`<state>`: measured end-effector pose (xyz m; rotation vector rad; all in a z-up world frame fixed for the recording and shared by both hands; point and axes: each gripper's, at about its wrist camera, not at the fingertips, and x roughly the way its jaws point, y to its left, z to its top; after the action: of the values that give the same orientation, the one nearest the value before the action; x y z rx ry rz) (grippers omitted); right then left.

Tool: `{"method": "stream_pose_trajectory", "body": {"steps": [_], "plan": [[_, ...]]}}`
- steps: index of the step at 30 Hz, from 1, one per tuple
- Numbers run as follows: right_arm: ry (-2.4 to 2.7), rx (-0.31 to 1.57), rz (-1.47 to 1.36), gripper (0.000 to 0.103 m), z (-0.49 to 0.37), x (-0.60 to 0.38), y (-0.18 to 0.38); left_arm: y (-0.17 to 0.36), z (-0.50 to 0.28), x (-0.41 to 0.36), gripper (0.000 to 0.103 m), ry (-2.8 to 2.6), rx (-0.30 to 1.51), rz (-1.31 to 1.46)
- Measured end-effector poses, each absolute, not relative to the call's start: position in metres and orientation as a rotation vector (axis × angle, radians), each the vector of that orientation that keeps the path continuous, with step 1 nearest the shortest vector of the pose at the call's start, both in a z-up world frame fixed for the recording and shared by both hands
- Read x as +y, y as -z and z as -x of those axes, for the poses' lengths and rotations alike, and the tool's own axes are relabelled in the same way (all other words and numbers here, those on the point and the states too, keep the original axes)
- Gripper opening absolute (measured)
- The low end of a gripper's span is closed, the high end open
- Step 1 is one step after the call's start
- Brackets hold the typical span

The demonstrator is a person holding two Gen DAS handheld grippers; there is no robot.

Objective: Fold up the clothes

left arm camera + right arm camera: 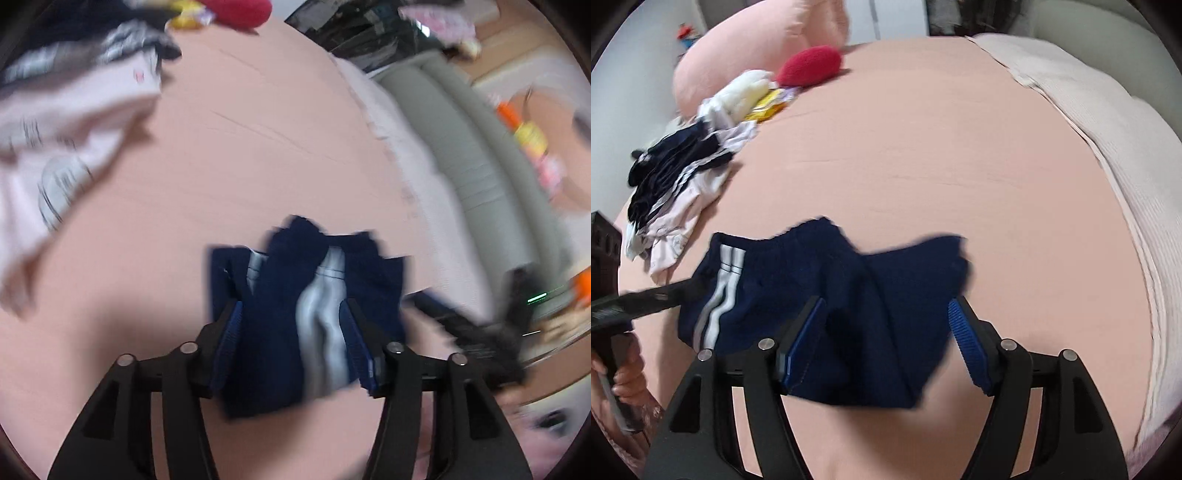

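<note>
Navy shorts [812, 288] with white side stripes lie bunched on the pink bed sheet [923, 166]. My right gripper [886, 314] hovers over their right half with its jaws wide apart, the cloth under and between the blue pads [967, 339]. My left gripper [293, 314] has the striped end of the shorts [306, 295] between its jaws, which stand fairly wide; the view is blurred and I cannot tell whether they pinch the cloth. The left gripper also shows at the left of the right wrist view [646, 299], touching the striped edge.
A pile of unfolded white and navy clothes [676, 184] lies at the left of the bed. A red plush [809, 66], a yellow packet [768, 103] and a pink pillow [750, 44] lie behind it. A pale blanket [1108, 147] runs along the right edge.
</note>
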<state>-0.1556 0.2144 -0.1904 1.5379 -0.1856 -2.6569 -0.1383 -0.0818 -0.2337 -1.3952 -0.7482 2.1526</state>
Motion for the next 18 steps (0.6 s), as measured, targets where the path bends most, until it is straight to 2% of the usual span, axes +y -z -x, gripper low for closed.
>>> {"method": "stream_pose_trajectory", "body": {"steps": [7, 10, 12, 14, 16, 17, 18], "plan": [[2.603, -0.408, -1.632, 0.074, 0.156, 0.247, 0.214, 0.249, 0.139, -0.073, 0.064, -2.174, -0.712, 1.495], [2.547, -0.478, -1.670, 0.080, 0.164, 0.240, 0.233, 0.247, 0.137, -0.061, 0.064, -2.183, -0.650, 1.475], [2.545, -0.450, -1.662, 0.093, 0.165, 0.231, 0.239, 0.254, 0.143, -0.060, 0.064, -2.086, -0.729, 1.434], [2.511, -0.373, -1.649, 0.096, 0.166, 0.216, 0.242, 0.259, 0.144, -0.063, 0.064, -2.015, -0.817, 1.424], [2.466, -0.299, -1.631, 0.096, 0.166, 0.202, 0.242, 0.261, 0.144, -0.063, 0.057, -2.050, -0.816, 1.439], [2.455, -0.304, -1.617, 0.093, 0.166, 0.201, 0.242, 0.262, 0.144, -0.061, 0.045, -2.081, -0.791, 1.454], [2.454, -0.328, -1.607, 0.088, 0.168, 0.201, 0.243, 0.262, 0.143, -0.059, 0.042, -2.103, -0.762, 1.459]]}}
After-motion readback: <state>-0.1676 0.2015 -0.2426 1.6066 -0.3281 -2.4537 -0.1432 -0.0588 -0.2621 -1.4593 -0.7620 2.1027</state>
